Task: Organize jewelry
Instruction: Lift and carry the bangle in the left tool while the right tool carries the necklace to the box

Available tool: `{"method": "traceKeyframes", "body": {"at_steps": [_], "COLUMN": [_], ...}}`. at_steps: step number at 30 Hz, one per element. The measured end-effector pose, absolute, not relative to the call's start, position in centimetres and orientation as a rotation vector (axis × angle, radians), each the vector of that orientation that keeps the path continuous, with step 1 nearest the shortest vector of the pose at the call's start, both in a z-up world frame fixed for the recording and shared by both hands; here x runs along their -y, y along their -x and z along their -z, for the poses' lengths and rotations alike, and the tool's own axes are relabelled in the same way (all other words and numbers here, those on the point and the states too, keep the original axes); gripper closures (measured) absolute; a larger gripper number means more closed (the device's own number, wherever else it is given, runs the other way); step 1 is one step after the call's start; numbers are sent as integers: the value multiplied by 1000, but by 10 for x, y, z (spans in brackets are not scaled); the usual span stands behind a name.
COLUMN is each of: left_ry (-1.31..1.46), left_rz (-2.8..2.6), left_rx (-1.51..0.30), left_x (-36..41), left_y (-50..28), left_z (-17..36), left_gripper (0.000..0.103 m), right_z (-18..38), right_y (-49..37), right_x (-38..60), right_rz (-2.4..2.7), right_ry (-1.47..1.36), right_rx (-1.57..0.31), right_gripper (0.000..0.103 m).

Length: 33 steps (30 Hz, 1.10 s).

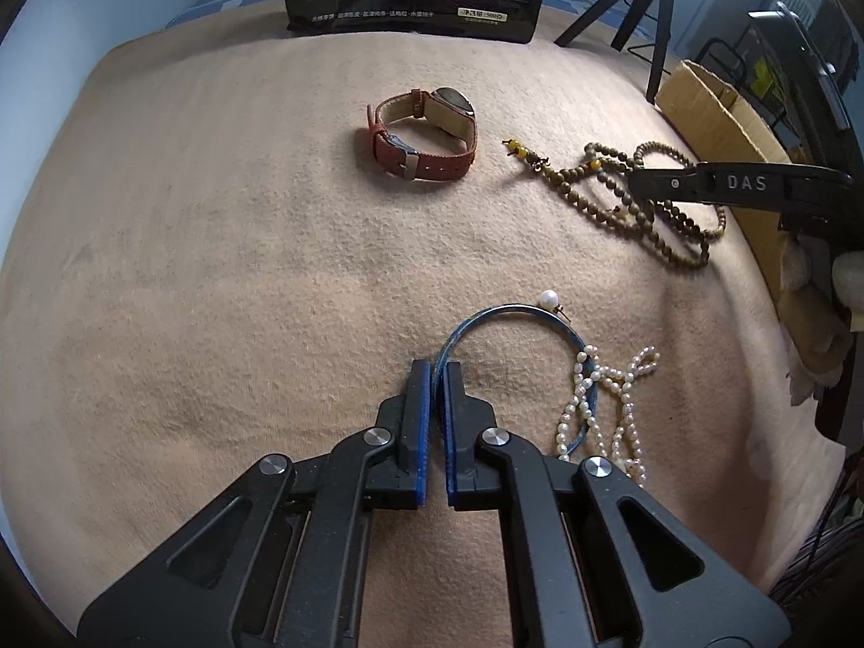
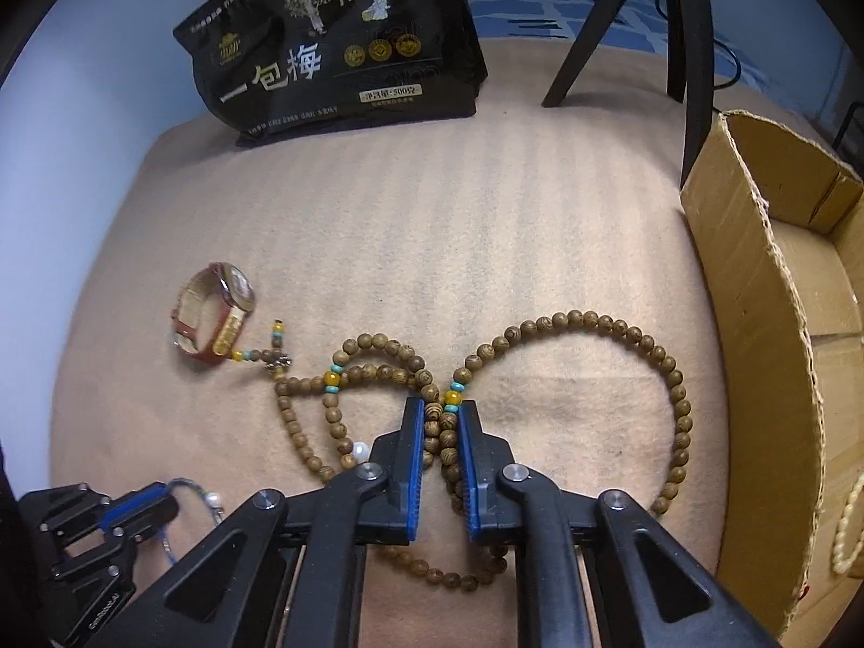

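My left gripper (image 1: 437,366) is shut on the near rim of a thin blue bangle (image 1: 518,309) that carries a white pearl and lies on the tan blanket. A pearl strand (image 1: 626,384) lies across the bangle's right side. My right gripper (image 2: 440,406) is shut on a long wooden bead necklace (image 2: 675,378), pinching the strands where its loops cross. From the left wrist view the right gripper (image 1: 636,181) comes in from the right over the same necklace (image 1: 599,210). A red-strapped watch (image 1: 424,132) stands on its side further back.
An open cardboard box (image 2: 756,324) sits at the right edge of the blanket, with a pale bead strand (image 2: 848,529) inside. A black snack bag (image 2: 335,43) and a tripod (image 2: 691,54) stand at the back. My left gripper (image 2: 162,507) shows low left in the right wrist view.
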<state>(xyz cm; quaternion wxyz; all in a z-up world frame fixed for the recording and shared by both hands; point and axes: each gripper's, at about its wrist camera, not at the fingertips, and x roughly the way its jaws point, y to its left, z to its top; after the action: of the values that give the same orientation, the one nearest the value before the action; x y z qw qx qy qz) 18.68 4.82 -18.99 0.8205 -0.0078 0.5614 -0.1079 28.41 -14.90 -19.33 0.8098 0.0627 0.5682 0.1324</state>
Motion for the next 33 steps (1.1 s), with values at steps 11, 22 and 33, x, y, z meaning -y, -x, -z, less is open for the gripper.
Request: {"method": "traceKeyframes", "body": {"at_steps": [11,22,33], "left_ry": [74,87,144], "left_rz": [247,283,267], "left_rx": [-1161,-1106,-1049], "left_x": [-51,-40,-50], "left_y": [-180,-172,-166], "left_z": [170,142,117], "left_gripper": [101,102,102], "right_z": [164,118,81], "right_y": [-265,-246,-225], "right_x": [154,154,160], "right_rz": [-332,-373,-395], "right_ry": [-171,-167,-179], "right_rx": [-1156,-1066,-990], "right_gripper": [93,93,93]}}
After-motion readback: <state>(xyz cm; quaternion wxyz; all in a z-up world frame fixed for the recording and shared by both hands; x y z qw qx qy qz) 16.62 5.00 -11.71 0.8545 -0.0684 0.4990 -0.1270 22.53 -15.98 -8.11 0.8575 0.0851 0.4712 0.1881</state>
